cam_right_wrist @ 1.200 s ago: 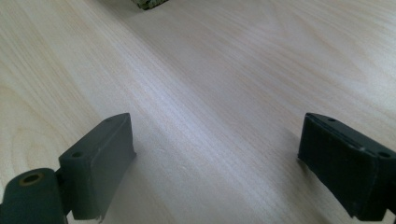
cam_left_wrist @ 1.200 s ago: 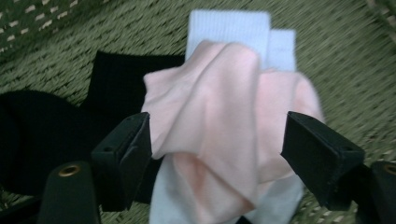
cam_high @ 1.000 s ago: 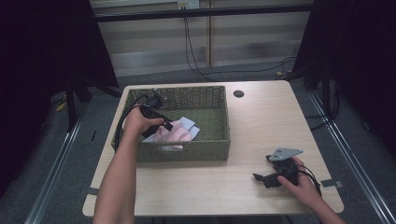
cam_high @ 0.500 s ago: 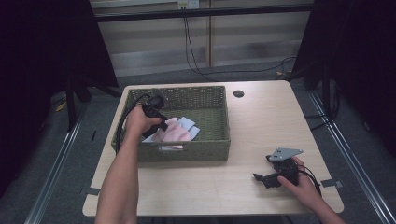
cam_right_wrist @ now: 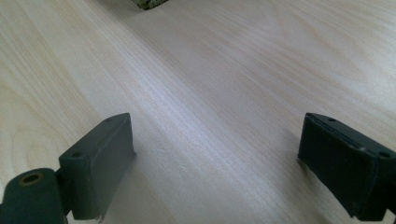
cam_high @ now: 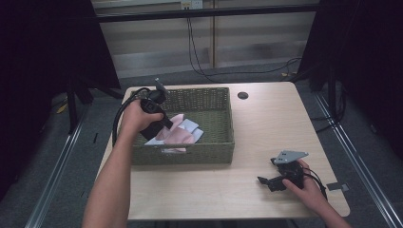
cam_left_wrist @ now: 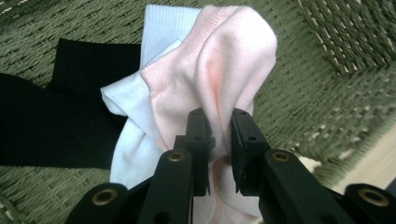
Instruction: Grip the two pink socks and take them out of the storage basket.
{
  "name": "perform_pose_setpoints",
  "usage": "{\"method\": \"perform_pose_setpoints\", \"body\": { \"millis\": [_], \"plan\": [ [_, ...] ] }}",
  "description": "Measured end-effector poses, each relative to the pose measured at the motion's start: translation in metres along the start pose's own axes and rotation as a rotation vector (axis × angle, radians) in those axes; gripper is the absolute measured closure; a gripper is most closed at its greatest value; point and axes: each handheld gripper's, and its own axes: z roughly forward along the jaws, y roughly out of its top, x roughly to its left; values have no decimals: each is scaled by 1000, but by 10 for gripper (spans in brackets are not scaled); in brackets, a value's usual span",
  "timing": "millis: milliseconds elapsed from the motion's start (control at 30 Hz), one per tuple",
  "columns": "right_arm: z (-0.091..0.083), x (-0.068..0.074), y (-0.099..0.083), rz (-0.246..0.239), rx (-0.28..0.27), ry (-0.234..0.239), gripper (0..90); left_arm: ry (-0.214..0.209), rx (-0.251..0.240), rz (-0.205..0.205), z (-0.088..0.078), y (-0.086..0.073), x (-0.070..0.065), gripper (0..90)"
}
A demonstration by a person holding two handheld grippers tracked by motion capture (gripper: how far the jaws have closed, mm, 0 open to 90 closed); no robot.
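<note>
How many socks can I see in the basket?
3, possibly more hidden: a pink sock pinched by the left gripper, a white sock under it, and a black sock beside them in the basket.

Table [cam_high: 214,190], light wood, rounded corners: we list on it a green woven basket [cam_high: 190,154] and the right gripper [cam_high: 273,181].
</note>
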Motion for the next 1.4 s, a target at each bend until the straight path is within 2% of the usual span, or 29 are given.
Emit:
{"method": "perform_pose_setpoints", "body": {
  "millis": [233, 433, 667, 800, 967, 1200, 1400],
  "plan": [
    [0, 0, 0, -1, -1, 0, 97, -25, -3, -1, -15, -4, -7, 788],
    [0, 0, 0, -2, 0, 0, 97, -36, -6, 25, -23, -7, -15, 788],
    [0, 0, 0, -2, -1, 0, 97, -44, -6, 16, -33, -10, -20, 788],
    [0, 0, 0, -4, -2, 0, 97, -64, -8, 19, -36, -13, -25, 788],
    [0, 0, 0, -4, -2, 0, 97, -80, -15, 53, -42, -17, -32, 788],
    [0, 0, 0, -1, 0, 0, 97, -86, -9, 64, -47, -24, -37, 788],
    [0, 0, 0, 0, 0, 0, 97, -89, -3, 101, -48, -30, -46, 787]
  ]
}}
